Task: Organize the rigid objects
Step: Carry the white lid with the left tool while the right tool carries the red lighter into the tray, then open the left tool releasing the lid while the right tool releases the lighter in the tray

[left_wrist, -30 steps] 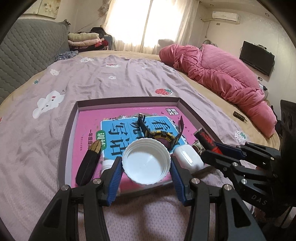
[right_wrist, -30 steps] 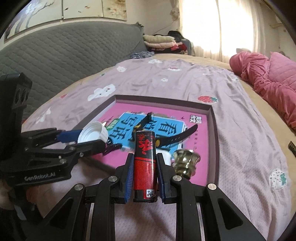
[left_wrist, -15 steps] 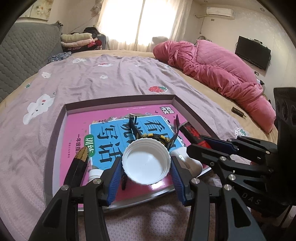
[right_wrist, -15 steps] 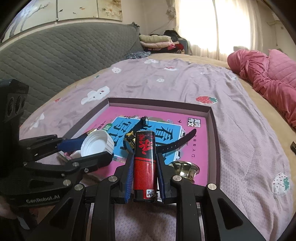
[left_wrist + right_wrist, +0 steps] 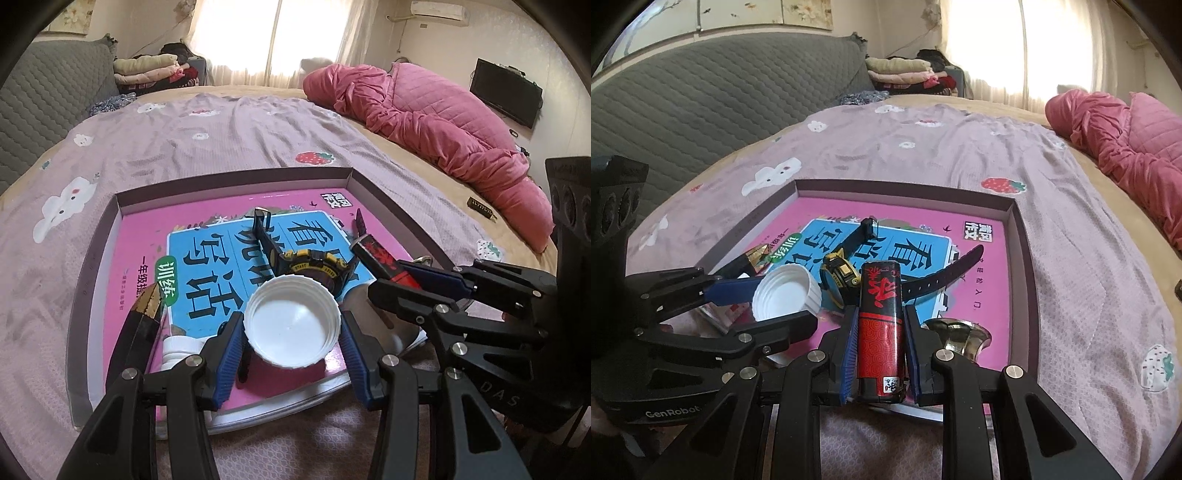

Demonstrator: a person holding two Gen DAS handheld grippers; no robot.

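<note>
My left gripper (image 5: 291, 334) is shut on a white plastic lid (image 5: 292, 324), held above the near edge of a shallow purple box (image 5: 236, 176). My right gripper (image 5: 880, 345) is shut on a red and black lighter (image 5: 881, 332), also over the box's near edge. The lid also shows in the right wrist view (image 5: 786, 293), and the lighter in the left wrist view (image 5: 384, 260). Inside the box lie a pink and blue book (image 5: 207, 258), a black and yellow watch (image 5: 310, 260), a black and gold feather-shaped piece (image 5: 138, 328) and a brass bell (image 5: 962, 336).
The box sits on a purple bedspread (image 5: 184, 140). A pink quilt (image 5: 424, 110) lies bunched at the far right. A grey padded headboard (image 5: 720, 103) runs along the left. A small dark object (image 5: 480, 212) lies on the bed right of the box.
Both grippers have moved forward over the box with their objects still held. The box and its contents look larger and closer.
</note>
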